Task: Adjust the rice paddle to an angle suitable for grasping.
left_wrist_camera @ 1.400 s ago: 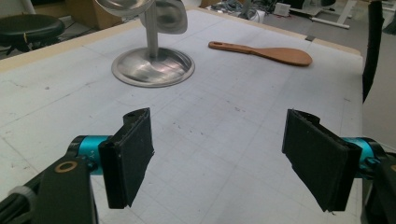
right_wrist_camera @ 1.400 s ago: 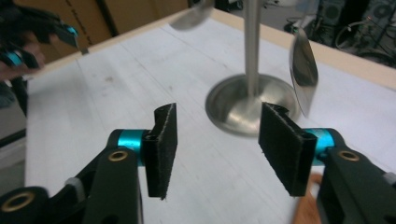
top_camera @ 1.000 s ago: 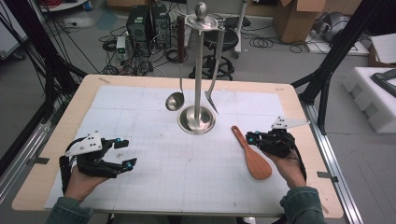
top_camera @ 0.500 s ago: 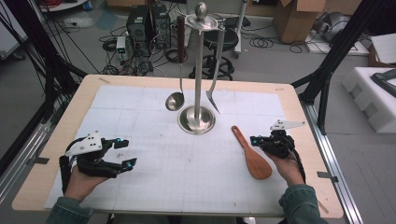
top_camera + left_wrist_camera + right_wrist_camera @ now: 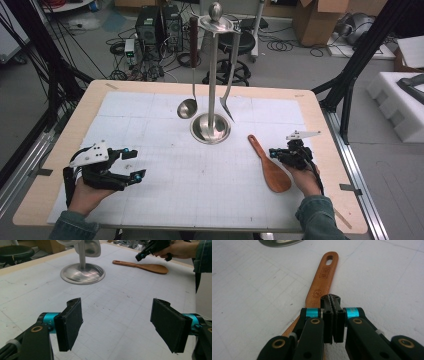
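A: Layout?

B: Table point(image 5: 330, 165) with the white mat. Steel rack point(image 5: 212, 75) stands mid-mat, ladle point(image 5: 188, 107) and turner point(image 5: 227, 102) hanging on it.

A: The spoon?

B: Wooden spoon point(image 5: 270, 165) lies flat on the mat, right of the rack's base, handle toward the base.

A: Your tongs?

B: Right gripper point(image 5: 333, 300) is over the spoon's handle, jaws pressed together, nothing between. Left gripper point(image 5: 116, 322) sits wide open, empty, far across the mat.

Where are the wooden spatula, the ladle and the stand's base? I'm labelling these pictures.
wooden spatula point(image 5: 274, 175): high view, on its blade.
ladle point(image 5: 187, 108): high view, on its bowl.
stand's base point(image 5: 82, 273): left gripper view, on the round foot.
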A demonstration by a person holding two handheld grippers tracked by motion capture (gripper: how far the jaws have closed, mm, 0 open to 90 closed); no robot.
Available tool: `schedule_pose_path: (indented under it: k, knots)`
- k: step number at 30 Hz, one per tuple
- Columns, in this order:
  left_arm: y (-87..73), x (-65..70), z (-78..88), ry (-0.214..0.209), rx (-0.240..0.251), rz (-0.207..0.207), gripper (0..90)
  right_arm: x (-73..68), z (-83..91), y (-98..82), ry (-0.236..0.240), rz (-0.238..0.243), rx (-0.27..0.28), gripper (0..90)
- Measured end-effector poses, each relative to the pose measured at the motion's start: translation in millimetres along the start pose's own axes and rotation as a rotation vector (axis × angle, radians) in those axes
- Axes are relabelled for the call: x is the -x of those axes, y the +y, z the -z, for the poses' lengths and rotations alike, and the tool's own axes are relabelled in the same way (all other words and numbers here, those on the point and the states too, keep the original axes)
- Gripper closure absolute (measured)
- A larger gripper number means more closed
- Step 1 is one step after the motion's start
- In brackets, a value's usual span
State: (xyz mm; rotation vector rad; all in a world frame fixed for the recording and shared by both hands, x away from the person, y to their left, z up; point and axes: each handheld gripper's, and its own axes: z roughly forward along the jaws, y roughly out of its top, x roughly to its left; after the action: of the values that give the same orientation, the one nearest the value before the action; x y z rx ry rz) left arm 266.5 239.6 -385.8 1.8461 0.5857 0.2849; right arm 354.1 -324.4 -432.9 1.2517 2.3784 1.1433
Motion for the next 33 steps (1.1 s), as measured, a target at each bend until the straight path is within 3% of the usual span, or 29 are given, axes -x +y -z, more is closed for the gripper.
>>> schedule_pose_path:
  k: [5,11,33]
  knots:
    - [-0.1,0.1,-0.7,0.0,-0.002,0.001,26.0,-2.9,-9.1,1.4,0.005,0.017,-0.03,89.8]
    - [0.0,1.7,-1.7,-0.005,-0.005,-0.006,26.0,-4.1,-15.9,3.3,0.003,0.018,-0.028,89.9]
    - [0.1,1.8,-1.8,-0.005,-0.002,-0.005,26.0,-31.2,-29.3,6.5,0.158,0.082,-0.067,89.9]
